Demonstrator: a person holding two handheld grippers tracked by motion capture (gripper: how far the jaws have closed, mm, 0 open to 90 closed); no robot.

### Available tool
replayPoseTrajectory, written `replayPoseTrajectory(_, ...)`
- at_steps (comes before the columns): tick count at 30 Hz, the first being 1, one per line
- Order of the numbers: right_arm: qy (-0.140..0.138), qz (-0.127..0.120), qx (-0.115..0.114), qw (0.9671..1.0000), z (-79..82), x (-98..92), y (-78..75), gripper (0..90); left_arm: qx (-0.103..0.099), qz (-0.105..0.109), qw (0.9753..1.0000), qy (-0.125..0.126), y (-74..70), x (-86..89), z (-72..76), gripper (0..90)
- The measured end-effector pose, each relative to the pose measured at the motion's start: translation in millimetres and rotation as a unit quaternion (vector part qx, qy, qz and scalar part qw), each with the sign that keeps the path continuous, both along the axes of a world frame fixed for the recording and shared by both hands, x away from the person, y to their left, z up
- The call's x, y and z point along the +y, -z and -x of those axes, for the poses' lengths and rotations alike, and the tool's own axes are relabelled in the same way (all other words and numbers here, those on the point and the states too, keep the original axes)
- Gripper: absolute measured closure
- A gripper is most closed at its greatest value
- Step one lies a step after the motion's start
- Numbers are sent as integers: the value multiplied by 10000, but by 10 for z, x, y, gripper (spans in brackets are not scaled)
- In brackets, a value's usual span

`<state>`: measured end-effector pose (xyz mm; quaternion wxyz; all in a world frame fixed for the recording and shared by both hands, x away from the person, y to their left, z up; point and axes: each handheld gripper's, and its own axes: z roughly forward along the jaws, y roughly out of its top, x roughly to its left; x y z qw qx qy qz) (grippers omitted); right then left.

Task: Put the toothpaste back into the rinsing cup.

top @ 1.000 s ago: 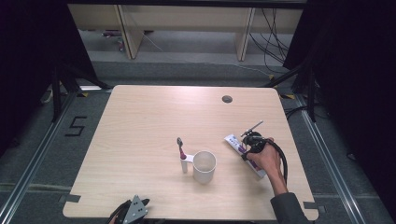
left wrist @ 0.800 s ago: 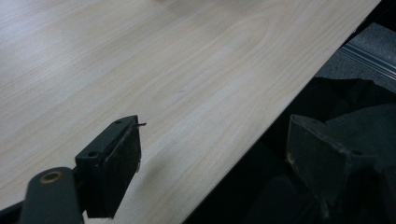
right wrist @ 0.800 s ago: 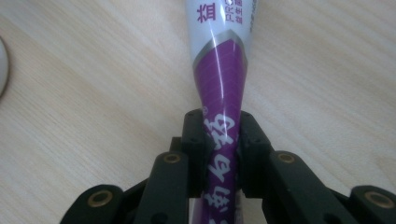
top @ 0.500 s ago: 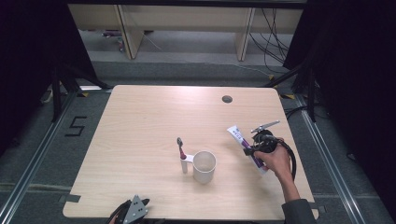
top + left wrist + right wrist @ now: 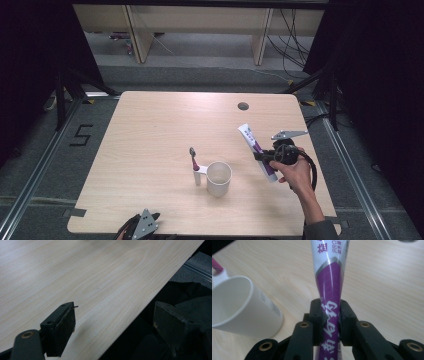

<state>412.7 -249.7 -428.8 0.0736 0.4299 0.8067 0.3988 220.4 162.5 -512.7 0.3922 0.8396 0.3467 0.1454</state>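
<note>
Wood table (image 5: 150,130) in a dark room | right gripper (image 5: 265,156) squeezed the toothpaste tube (image 5: 256,149), lifted at right of frame | left gripper (image 5: 112,322) wide, empty | tube not yet in cup (image 5: 219,178)

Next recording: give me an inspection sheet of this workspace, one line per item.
Surface: light wooden table, with a round hole near its far edge.
Job's things: purple and white toothpaste tube lifted off the table; white cup upright; toothbrush standing at the cup's side holder.
Clutter: nothing seen.
Grippers: right tool shut on the toothpaste tube; left tool open, at the table's near edge.
Cables: black cable looping from the right tool; more on the floor beyond the table.
Surroundings: dark curtains at both sides, wooden shelving behind, a floor mark "5".
</note>
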Motion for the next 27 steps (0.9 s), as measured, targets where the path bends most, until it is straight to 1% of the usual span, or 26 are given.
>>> replayPoseTrajectory(1, -76, -81, -150, 9998, -5, 13, -6, 767, -4, -77, 10000, 27, -5, 10, -4, 181)
replayPoseTrajectory(2, -104, -151, -179, 9997, 5, 35, -29, 767, -4, -77, 10000, 27, -5, 10, -4, 181)
replayPoseTrajectory(3, -104, -151, -179, 9997, 5, 35, -29, 767, -5, -66, 10000, 16, -3, 8, -4, 181)
replayPoseTrajectory(4, -132, -230, -276, 9993, 26, 86, -64, 767, -10, -75, 10000, 28, -5, 11, -3, 181)
replayPoseTrajectory(5, -192, -223, -446, 9986, 18, 97, -82, 767, -8, -37, 10000, 7, -4, 8, 0, 181)
replayPoseTrajectory(6, -210, -290, -517, 9980, 22, 118, -98, 767, -1, 73, 10000, -33, 0, -3, 5, 181)
replayPoseTrajectory(7, -175, -501, -465, 9975, 40, 154, -111, 767, 3, 15, 10000, -3, -4, 6, 2, 181)
replayPoseTrajectory(8, -264, -539, -679, 9959, 24, 160, -116, 767, 5, 78, 10000, -33, 2, -3, 5, 181)
replayPoseTrajectory(9, -249, -714, -591, 9954, 47, 195, -131, 767, 5, 78, 10000, -33, 2, -3, 5, 181)
replayPoseTrajectory(10, -278, -696, -770, 9942, 44, 215, -142, 767, 4, 71, 10000, -26, 2, -3, 4, 181)
replayPoseTrajectory(11, -278, -696, -770, 9942, 44, 215, -142, 767, 4, 71, 10000, -26, 2, -3, 4, 181)
replayPoseTrajectory(12, -289, -873, -737, 9930, 81, 293, -167, 767, 2, 71, 10000, -28, 2, -3, 4, 181)
replayPoseTrajectory(13, -372, -877, -865, 9917, 77, 311, -178, 766, 3, 65, 10000, -17, 1, -3, 3, 181)
replayPoseTrajectory(14, -348, -1006, -877, 9904, 91, 344, -187, 767, 1, 64, 10000, -15, 1, -3, 4, 181)
replayPoseTrajectory(15, -435, -1060, -960, 9888, 87, 361, -202, 767, 1, 64, 10000, -15, 1, -3, 4, 181)
replayPoseTrajectory(16, -442, -1174, -960, 9875, 98, 393, -216, 767, 0, 14, 10000, 1, -5, 7, 1, 181)
replayPoseTrajectory(17, -455, -1247, -918, 9869, 113, 429, -232, 767, 8, 21, 10000, -7, -5, 7, 2, 181)
replayPoseTrajectory(18, -465, -1243, -952, 9866, 128, 461, -247, 767, 2, 19, 10000, -1, -4, 7, 2, 181)
replayPoseTrajectory(19, -558, -1217, -1076, 9851, 122, 489, -260, 767, 0, 71, 10000, -20, 1, -1, 3, 181)
replayPoseTrajectory(21, -542, -1257, -1050, 9850, 140, 523, -275, 766, -1, 67, 10000, -17, 1, -2, 3, 181)
replayPoseTrajectory(22, -586, -1290, -1088, 9839, 135, 549, -283, 767, 0, 71, 10000, -22, 1, -3, 5, 181)
replayPoseTrajectory(23, -673, -1414, -1060, 9820, 141, 604, -298, 767, 2, 73, 10000, -13, 1, -4, 5, 181)
replayPoseTrajectory(24, -673, -1414, -1060, 9820, 141, 604, -298, 767, 2, 73, 10000, -13, 1, -4, 5, 181)
replayPoseTrajectory(25, -723, -1415, -1102, 9811, 143, 626, -306, 766, 4, 70, 10000, 1, 3, -3, 3, 181)
replayPoseTrajectory(26, -753, -1446, -1124, 9802, 153, 683, -316, 766, -12, -50, 10000, 26, -2, 10, -3, 181)
replayPoseTrajectory(27, -765, -1427, -1145, 9801, 157, 705, -320, 766, 2, 77, 10000, -4, 3, -5, 4, 181)
